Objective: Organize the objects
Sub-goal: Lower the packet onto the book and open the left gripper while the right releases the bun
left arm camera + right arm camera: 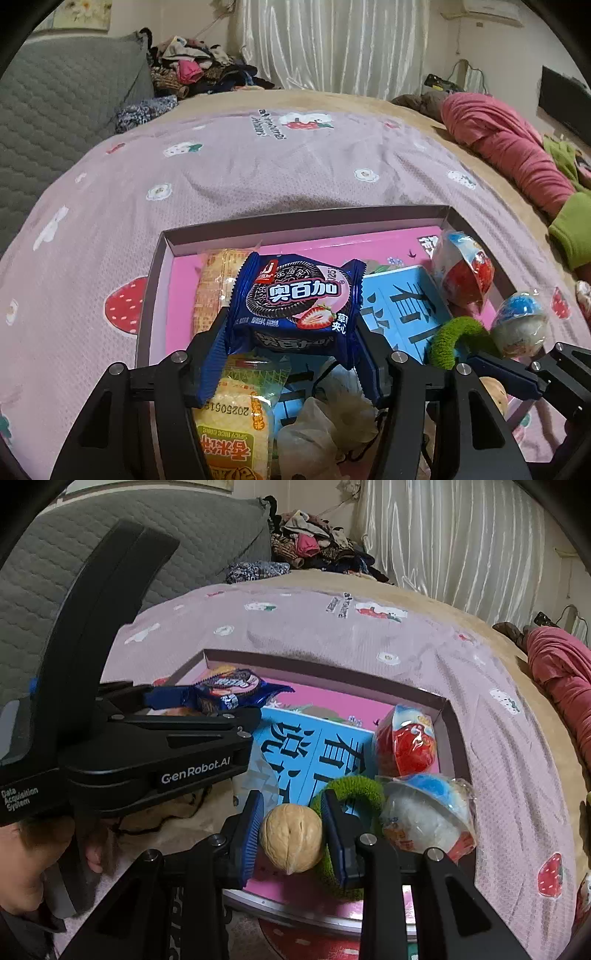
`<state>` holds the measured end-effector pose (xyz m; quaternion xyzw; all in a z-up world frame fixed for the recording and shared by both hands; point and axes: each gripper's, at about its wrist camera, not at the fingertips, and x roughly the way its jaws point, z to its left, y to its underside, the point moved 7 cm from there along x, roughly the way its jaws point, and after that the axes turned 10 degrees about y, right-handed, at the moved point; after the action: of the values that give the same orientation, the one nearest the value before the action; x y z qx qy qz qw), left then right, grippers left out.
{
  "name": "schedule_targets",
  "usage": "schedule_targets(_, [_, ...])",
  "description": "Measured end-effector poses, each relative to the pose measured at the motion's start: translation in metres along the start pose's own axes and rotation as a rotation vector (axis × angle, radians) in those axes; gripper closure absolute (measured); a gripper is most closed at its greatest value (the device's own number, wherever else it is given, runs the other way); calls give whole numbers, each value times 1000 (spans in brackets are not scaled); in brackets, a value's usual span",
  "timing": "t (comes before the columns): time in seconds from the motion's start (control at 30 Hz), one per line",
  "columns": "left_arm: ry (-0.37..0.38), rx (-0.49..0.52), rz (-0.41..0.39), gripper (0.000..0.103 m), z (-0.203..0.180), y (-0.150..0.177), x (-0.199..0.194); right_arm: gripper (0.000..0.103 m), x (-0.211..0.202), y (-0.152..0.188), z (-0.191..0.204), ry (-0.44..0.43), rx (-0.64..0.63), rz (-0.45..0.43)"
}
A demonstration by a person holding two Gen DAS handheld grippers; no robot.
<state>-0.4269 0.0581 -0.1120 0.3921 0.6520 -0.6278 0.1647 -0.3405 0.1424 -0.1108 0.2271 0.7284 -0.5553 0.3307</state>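
Pinching a crinkly blue cookie packet [293,302], a ridged round walnut [291,836].

1. The left wrist camera looks forward along its fingers, close above the box [159,280], facing the curtain [332,44].
2. The right wrist camera sits close beside it, sharing the box [448,738] and bedspread [406,653].

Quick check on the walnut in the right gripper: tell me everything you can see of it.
The walnut is whole, tan and unbroken, its shell lightly wrinkled with the seam facing the camera and its pointed tip down. The right gripper clamps it between blue ribbed pads, held above the pink box floor. A green fuzzy ring sits just behind it.
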Motion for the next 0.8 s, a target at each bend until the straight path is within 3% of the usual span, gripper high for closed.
schedule_targets(0.57, [-37,44,19,34,-3,5,-5,70,15,8,4,22,-11,48])
schedule_targets(0.8, [-43,35,36,28,0,7,-10,60,16,9,4,31,-26,63])
